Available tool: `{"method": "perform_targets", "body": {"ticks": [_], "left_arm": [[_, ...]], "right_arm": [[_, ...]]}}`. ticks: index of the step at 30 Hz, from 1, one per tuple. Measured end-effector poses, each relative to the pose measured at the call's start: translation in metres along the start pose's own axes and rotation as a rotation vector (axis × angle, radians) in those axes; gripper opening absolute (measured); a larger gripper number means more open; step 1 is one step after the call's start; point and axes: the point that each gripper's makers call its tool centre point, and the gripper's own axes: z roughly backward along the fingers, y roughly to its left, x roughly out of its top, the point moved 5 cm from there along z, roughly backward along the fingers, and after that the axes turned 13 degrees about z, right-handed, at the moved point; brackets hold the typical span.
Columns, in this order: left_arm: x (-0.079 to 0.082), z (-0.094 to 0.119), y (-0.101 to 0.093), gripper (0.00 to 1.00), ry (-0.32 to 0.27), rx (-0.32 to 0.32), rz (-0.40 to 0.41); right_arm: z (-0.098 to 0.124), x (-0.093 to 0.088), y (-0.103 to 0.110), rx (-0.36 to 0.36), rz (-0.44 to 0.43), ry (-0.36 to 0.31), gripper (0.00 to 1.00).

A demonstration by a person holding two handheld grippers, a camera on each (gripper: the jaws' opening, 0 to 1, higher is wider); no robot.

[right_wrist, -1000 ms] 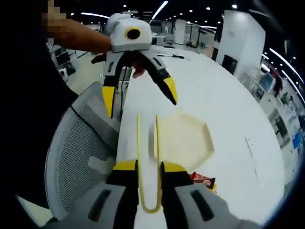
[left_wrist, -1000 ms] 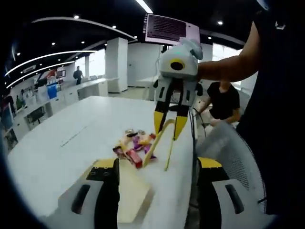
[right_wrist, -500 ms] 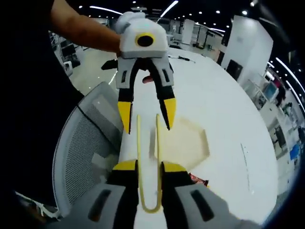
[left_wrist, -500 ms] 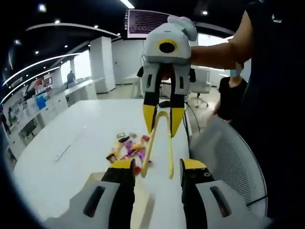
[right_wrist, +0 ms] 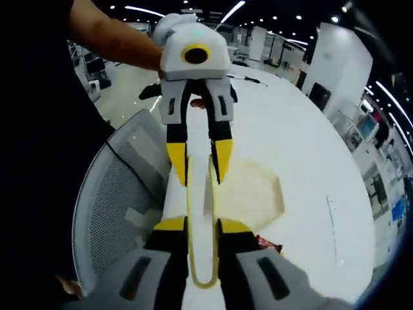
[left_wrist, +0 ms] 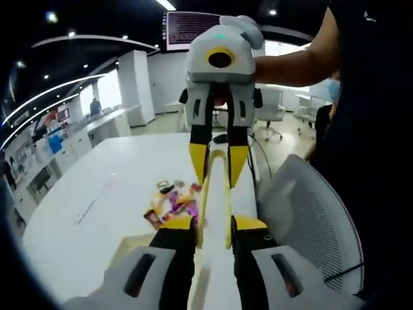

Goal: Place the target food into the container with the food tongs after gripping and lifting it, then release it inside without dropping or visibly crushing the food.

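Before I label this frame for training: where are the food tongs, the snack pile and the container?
food tongs [right_wrist: 201, 213]: right gripper view, on one yellow arm.
snack pile [left_wrist: 169, 203]: left gripper view, middle of the wrappers.
container [right_wrist: 255, 188]: right gripper view, on its pale floor.

Pale yellow was shown by the food tongs [right_wrist: 201, 219], and yellow tips on black-and-white bodies by the left gripper [right_wrist: 197, 165] and right gripper [left_wrist: 217, 166]. A white table [right_wrist: 310, 148], cream container [right_wrist: 255, 187], grey mesh chair [right_wrist: 116, 206] and multicoloured snack wrappers [left_wrist: 169, 201] were seen.
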Motion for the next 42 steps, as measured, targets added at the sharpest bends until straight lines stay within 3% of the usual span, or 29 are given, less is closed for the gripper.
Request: {"method": "perform_targets", "body": {"ticks": [3, 5, 6, 17, 24, 29, 36, 42], "left_arm": [[0.002, 0.000, -0.004, 0.07, 0.034, 0.009, 0.005], [0.004, 0.000, -0.003, 0.03, 0.059, 0.026, -0.049], [0.007, 0.000, -0.004, 0.02, 0.050, 0.027, -0.093], [0.016, 0.007, -0.002, 0.00, -0.002, 0.047, -0.063], [0.019, 0.016, 0.002, 0.00, -0.053, 0.051, -0.024], [0.025, 0.027, 0.009, 0.00, -0.109, 0.065, 0.009], [0.051, 0.045, 0.012, 0.00, -0.255, 0.024, 0.096], [0.070, 0.053, 0.008, 0.01, -0.333, -0.056, 0.156]], "right_arm": [[0.000, 0.001, -0.001, -0.008, 0.035, 0.000, 0.14], [0.000, 0.001, -0.001, -0.007, 0.029, 0.001, 0.13], [0.001, 0.000, -0.002, -0.007, 0.034, 0.003, 0.13], [0.013, 0.002, -0.008, -0.049, 0.040, -0.070, 0.14], [0.025, -0.003, -0.021, -0.148, -0.010, -0.109, 0.31], [0.044, -0.005, -0.030, -0.235, -0.131, -0.227, 0.43], [0.069, 0.009, -0.037, -0.318, -0.267, -0.467, 0.41], [0.079, 0.033, -0.035, -0.317, -0.257, -0.605, 0.41]]}}
